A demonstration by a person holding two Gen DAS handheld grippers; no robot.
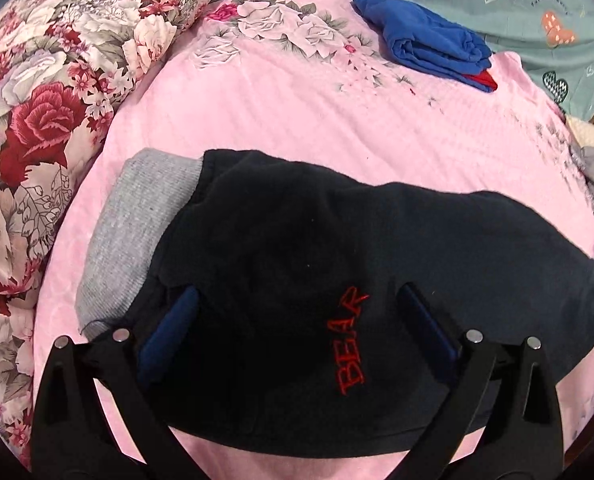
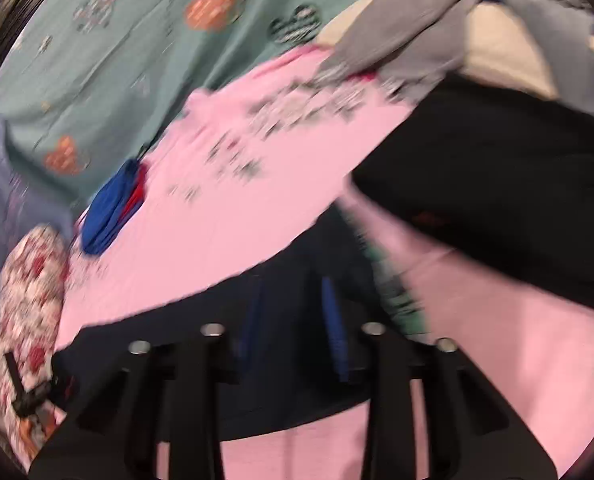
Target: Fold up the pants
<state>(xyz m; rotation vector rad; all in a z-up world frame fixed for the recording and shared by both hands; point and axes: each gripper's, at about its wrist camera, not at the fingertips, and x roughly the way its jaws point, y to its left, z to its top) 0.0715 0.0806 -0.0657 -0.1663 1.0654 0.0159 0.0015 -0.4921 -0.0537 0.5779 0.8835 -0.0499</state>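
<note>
Dark navy pants [image 1: 297,264] with red "BEAR" lettering lie bunched on the pink blanket [image 1: 297,120]. They partly cover a grey ribbed garment [image 1: 137,232]. My left gripper [image 1: 299,320] hovers over the pants, open, its blue pads [image 1: 173,328] set wide apart with nothing pinched. The right wrist view is motion-blurred. There my right gripper [image 2: 293,320] has its blue fingers [image 2: 333,320] close together, with the dark pants cloth [image 2: 217,312] between them. A second dark mass [image 2: 497,180] with a red mark lies to the upper right.
A floral quilt [image 1: 45,100] rolls along the left of the blanket. A folded blue garment with red trim [image 1: 429,44] sits at the far side. A teal sheet with hearts [image 1: 517,8] lies beyond. Grey clothes [image 2: 437,28] are piled at the right.
</note>
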